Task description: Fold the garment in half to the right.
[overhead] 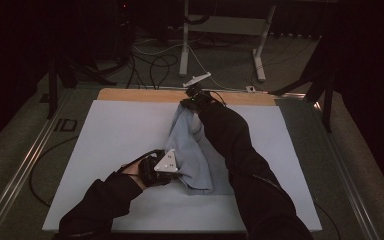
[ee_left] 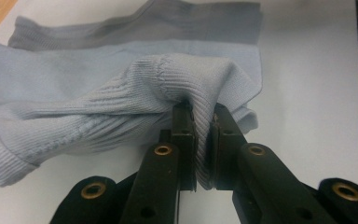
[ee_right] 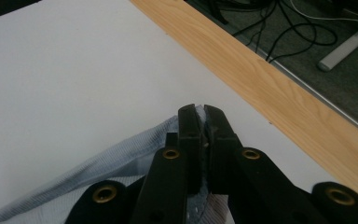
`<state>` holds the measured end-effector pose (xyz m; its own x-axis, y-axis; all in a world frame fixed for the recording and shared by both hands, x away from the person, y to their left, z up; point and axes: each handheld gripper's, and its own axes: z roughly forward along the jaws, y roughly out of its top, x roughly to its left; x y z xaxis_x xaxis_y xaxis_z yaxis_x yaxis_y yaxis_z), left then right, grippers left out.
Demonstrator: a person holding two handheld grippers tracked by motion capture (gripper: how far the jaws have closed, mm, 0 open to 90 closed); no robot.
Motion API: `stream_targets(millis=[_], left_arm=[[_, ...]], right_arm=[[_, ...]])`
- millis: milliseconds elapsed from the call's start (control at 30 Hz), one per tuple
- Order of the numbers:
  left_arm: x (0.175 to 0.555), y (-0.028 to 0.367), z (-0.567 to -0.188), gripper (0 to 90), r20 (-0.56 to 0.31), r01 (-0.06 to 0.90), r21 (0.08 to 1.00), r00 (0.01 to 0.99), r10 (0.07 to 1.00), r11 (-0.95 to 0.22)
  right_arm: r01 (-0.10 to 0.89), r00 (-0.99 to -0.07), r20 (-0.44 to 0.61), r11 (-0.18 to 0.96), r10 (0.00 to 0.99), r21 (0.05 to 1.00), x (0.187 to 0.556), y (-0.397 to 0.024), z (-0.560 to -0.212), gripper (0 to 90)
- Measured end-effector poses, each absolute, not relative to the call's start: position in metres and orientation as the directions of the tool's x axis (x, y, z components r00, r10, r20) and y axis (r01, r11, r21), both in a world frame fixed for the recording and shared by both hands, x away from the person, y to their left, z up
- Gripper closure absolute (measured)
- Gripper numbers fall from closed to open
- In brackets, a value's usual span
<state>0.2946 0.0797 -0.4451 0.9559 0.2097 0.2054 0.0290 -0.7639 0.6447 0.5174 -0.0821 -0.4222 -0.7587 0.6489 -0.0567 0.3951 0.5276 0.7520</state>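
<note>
**Inspector:** Black jaws of the left tool (ee_left: pixel 204 140) are clamped on a bunched fold of the pale blue ribbed knit garment (ee_left: pixel 121 107); fabric fills the gap between them. Left tool (overhead: pixel 159 167) sits near the front of the white surface (overhead: pixel 110 130).

**Assistant:** And the right tool?

**Inspector:** Right tool (ee_right: pixel 204 135) is likewise closed on cloth, a thin edge of the same garment pinched between its jaws. From the high view the right tool (overhead: pixel 194 99) is far across, close to the light wooden strip (overhead: pixel 130 95) at the back edge of the surface.

**Assistant:** Reason for that spread?

**Inspector:** My judgement: the two grips at opposite ends pull the garment taut, to stretch it out or to prepare a fold. The far end appears lifted slightly; the near end rests on the surface.

**Assistant:** Orientation of the garment?

**Inspector:** Pale blue garment (overhead: pixel 192 150) lies around the middle of the surface. Its long axis runs from the person's side towards the back, slanting little. Which end is hem or neck I cannot tell.

**Assistant:** Anything beyond?

**Inspector:** Dark cables (overhead: pixel 155 62) on the floor past the surface, well apart from the work.
</note>
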Motion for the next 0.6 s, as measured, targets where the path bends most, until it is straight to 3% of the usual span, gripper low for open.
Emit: stream_targets(millis=[600], left_arm=[[0.304,0.029,-0.443,84.0,0.217,-0.042,0.621,0.969,0.121,-0.783]], right_arm=[[0.406,-0.748,-0.034,0.497,0.663,0.767,0.519,-0.128,-0.427,87.4]])
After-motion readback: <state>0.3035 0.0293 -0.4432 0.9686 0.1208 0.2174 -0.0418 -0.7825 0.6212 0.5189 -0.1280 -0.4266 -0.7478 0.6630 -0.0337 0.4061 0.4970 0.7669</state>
